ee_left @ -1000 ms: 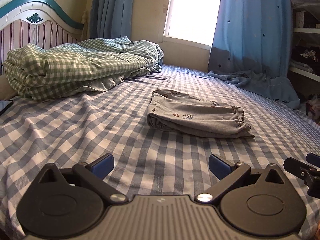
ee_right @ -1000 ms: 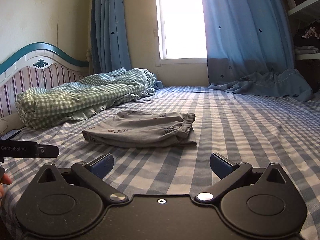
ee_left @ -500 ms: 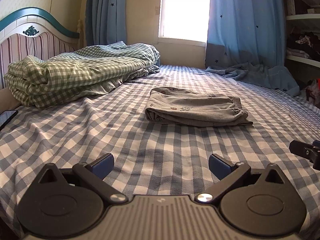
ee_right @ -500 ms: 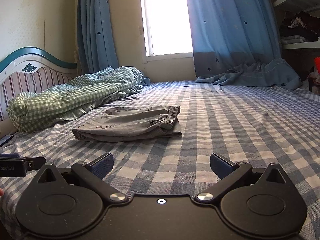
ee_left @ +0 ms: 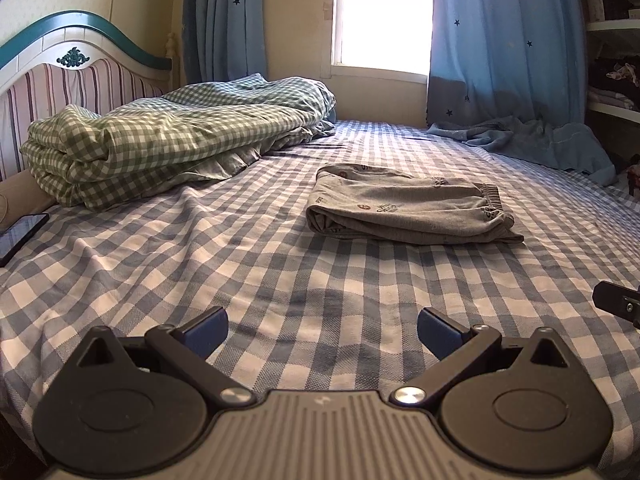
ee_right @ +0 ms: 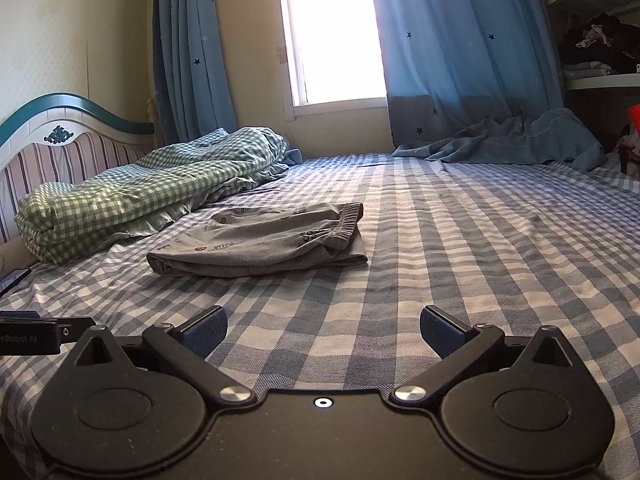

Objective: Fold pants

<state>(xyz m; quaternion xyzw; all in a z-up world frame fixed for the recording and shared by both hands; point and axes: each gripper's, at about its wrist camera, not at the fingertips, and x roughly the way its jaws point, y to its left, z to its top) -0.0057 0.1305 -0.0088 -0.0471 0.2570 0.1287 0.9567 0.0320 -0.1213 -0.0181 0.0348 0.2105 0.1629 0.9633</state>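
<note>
Now | pants (ee_left: 408,210) folded, well ahead | left gripper (ee_left: 322,330) agape | right gripper (ee_right: 323,330) agape

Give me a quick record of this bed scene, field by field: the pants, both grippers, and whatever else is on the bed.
pants: grey pants, folded into a compact stack, lying on the checked bedsheet
left gripper: open, empty, apart from the pants
right gripper: open, empty, apart from the pants
quilt: green checked quilt, bundled by the headboard
phone: dark, at the sheet's left edge
curtain: blue, its hem spilling onto the bed
</note>
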